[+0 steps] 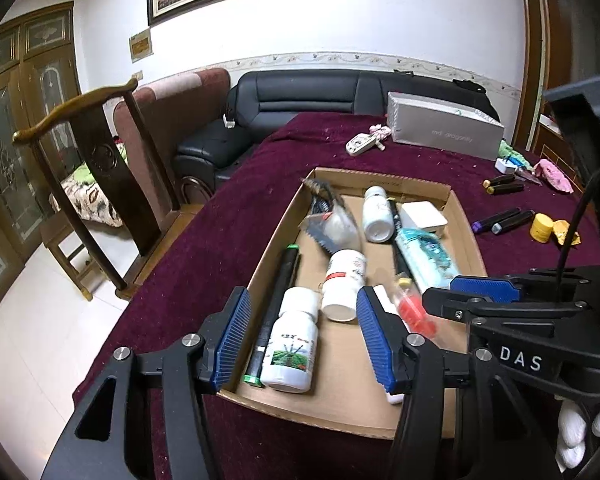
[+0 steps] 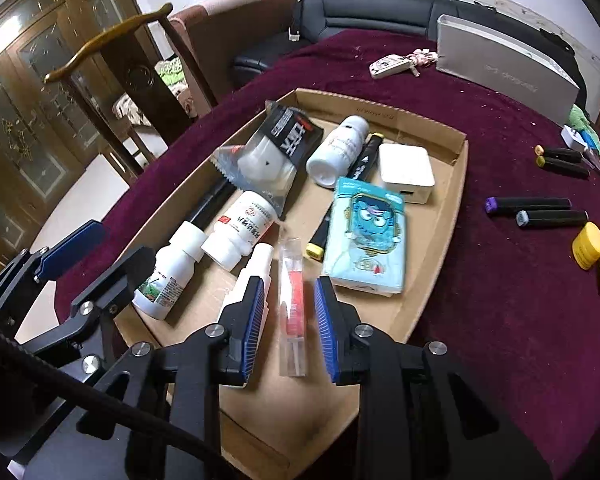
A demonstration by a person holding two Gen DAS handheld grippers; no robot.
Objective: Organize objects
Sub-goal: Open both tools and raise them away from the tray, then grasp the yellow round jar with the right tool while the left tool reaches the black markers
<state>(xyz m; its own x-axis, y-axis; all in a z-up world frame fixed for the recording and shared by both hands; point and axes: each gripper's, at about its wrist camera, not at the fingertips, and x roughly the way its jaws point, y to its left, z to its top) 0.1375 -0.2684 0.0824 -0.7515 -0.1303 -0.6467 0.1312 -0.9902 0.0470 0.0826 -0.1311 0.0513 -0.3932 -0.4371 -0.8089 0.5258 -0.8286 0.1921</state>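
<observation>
The cardboard tray (image 2: 432, 240) sits on the counter (image 2: 500, 320), which is draped in a maroon cloth, and already holds most of the collected items. Inside lie three white pill bottles, one with a green label (image 1: 290, 350), one with a red label (image 2: 240, 228) and one plain (image 2: 338, 150). With them are a black-and-clear pouch (image 2: 272, 152), a white charger block (image 2: 406, 172), a blue cartoon tissue pack (image 2: 366, 236), two black markers and a clear tube with red contents (image 2: 294, 304).

The right claw (image 2: 290, 300) hangs over that tube with its jaws narrowly parted. The pads stand on either side of the tube and do not press it, so it appears released. The left claw (image 1: 304, 336) hovers over the green-label bottle with jaws at a moderate gap, gripping nothing.

Outstanding work: four markers lie loose on the cloth to the right of the tray, a purple-capped one (image 2: 528, 203) among them. A yellow cap (image 2: 588, 246) and a white key fob (image 2: 390, 66) are also out. The silver box (image 2: 504, 64) stands at the far edge.

Assessment: the task is well advanced but not complete.
</observation>
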